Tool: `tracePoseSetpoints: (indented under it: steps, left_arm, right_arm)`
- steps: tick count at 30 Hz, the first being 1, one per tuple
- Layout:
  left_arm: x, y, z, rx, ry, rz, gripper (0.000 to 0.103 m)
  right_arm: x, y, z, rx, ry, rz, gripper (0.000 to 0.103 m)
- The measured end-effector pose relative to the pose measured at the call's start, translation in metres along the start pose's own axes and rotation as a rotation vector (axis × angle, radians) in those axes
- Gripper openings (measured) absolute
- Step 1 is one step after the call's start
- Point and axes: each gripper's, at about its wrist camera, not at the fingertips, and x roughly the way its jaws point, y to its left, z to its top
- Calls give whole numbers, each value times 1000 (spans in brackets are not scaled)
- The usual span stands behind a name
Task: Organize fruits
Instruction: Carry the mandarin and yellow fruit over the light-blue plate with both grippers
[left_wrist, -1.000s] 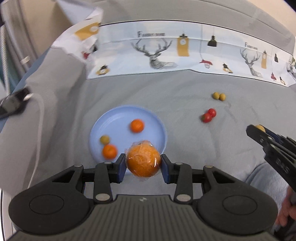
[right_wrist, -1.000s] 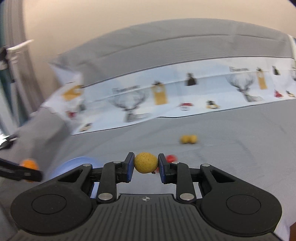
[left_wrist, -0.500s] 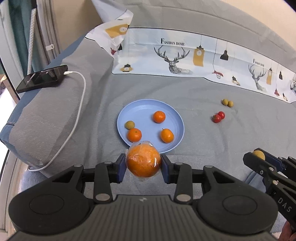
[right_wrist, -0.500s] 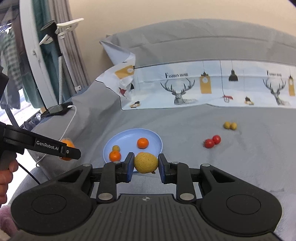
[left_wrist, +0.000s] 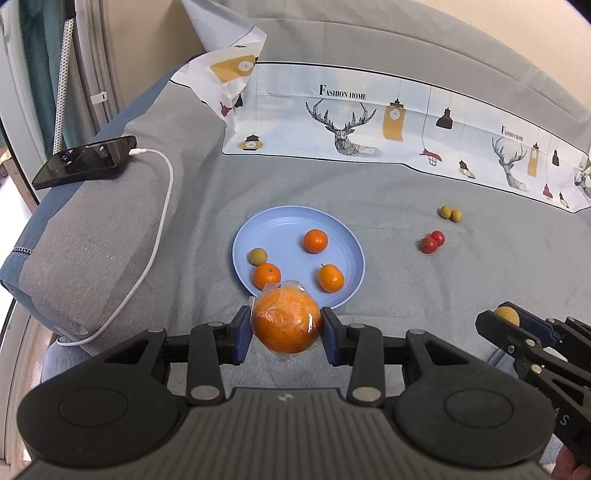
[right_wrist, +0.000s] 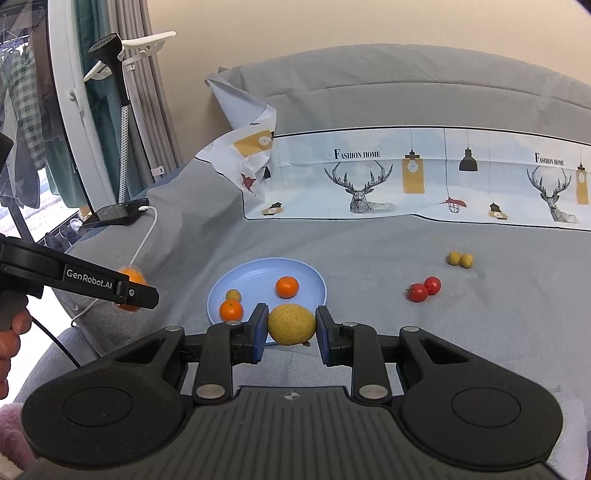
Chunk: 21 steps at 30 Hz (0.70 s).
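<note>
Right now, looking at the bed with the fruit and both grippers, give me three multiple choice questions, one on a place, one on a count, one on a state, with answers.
1. Where are the two red tomatoes?
A. on the blue plate
B. on the grey cover, right of the plate
C. on the phone

2. How many fruits lie on the blue plate?
A. four
B. two
C. seven

3. The left gripper is
A. empty
B. shut on the wrapped orange
C. shut on a tomato

B, they lie off the plate; A, three small oranges and one yellowish fruit; B, pads press its sides.

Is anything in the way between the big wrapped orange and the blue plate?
Nothing visible. The wrapped orange in the left gripper hangs just before the blue plate, whose near rim is free.
</note>
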Motion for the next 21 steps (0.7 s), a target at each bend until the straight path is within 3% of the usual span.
tracePoseSetpoints:
  steps: [8,13,21]
  left_arm:
    - [11,1,24,-26,19,-10,43]
    - [13,7,36,-56,-8,-17,43]
    - [55,22,50,-60,57,-26,43]
  right_arm:
    - [13,-5,11,20,7,-1,29]
    - [19,-7,21,-1,17,-9,29]
    - [57,-3,37,-28,53,-11,29]
